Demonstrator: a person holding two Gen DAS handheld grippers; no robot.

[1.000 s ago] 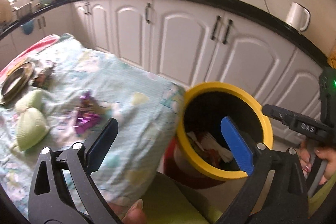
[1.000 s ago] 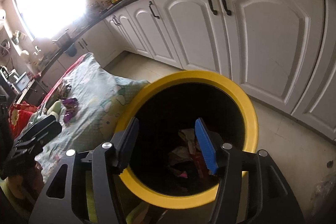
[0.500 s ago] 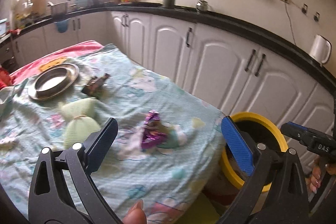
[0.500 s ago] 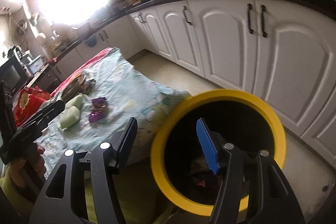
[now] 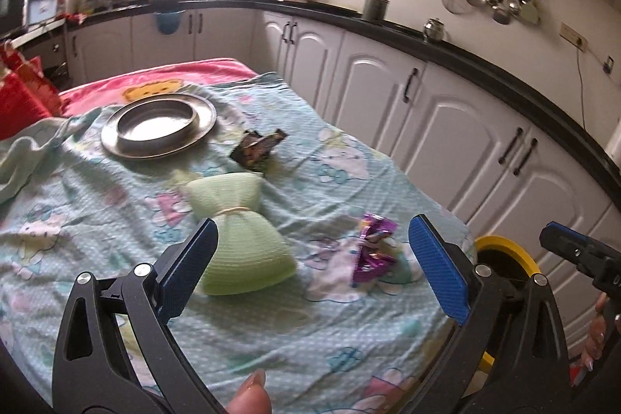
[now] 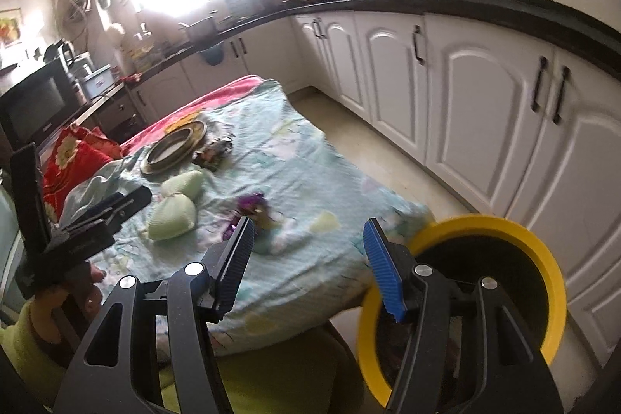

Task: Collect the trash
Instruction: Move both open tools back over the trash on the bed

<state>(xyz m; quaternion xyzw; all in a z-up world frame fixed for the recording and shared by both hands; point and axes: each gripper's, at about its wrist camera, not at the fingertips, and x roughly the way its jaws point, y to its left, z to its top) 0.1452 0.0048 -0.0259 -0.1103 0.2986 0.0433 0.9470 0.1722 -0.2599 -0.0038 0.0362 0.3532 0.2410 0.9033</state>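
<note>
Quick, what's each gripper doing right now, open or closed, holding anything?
Left gripper: open, empty, above the table.
Right gripper: open, empty, beside the yellow bin.

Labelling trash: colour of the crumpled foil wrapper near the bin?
Shiny purple crumpled foil wrapper; clearest in left wrist view.

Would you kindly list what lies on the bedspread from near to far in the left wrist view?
Purple foil wrapper → pale green tied pouch → dark snack wrapper → round metal plate.
</note>
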